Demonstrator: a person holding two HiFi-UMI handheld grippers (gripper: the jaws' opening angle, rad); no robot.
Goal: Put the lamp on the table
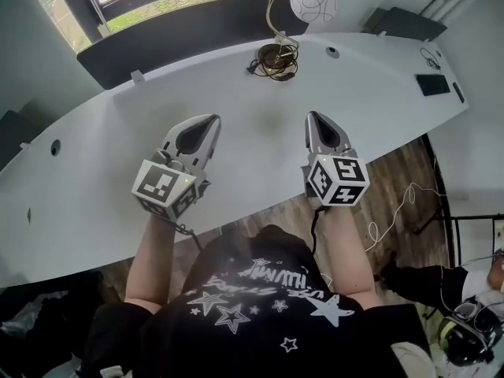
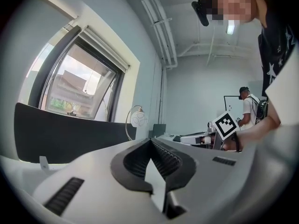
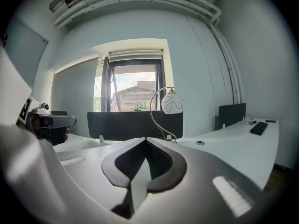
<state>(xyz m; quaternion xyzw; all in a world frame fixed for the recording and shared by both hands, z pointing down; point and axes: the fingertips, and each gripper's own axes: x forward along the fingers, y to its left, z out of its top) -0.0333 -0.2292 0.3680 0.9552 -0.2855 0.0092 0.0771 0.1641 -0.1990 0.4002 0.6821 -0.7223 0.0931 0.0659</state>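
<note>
Since the lamp (image 1: 277, 58) already stands upright on the table (image 1: 236, 116), at the far edge just in front of the dark divider (image 1: 181, 38), the placing looks done, or close to it. The cord (image 1: 264, 63) lies in loose coils round the base, and the round shade (image 1: 313, 5) hangs off the curved stem, out to the right.

Both grippers hover over the near half of the table, well apart from the lamp. Left gripper (image 1: 211, 120): jaws fully together, nothing btwn them. Right gripper (image 1: 315, 116): same, pinched tight and empty. Neither touches the table as far as the head view shows. Both gripper views look along the tabletop at the lamp, w/ clear space in front.

Judgement: the step in hand is a check & back-off, not a carry. To do it well:
- Confirm the base sits flat and fully on the table, not riding on a cord loop. Can't tell that from here; too small.
- Keep both grippers low and off the stem and shade. It's prob top-heavy, so a nudge up high could tip it.
- If it needs shifting, open the jaws before reaching, grip the stem low near the base, and steady w/ the other gripper.
- Mind the cord: a snag drags the base.
</note>
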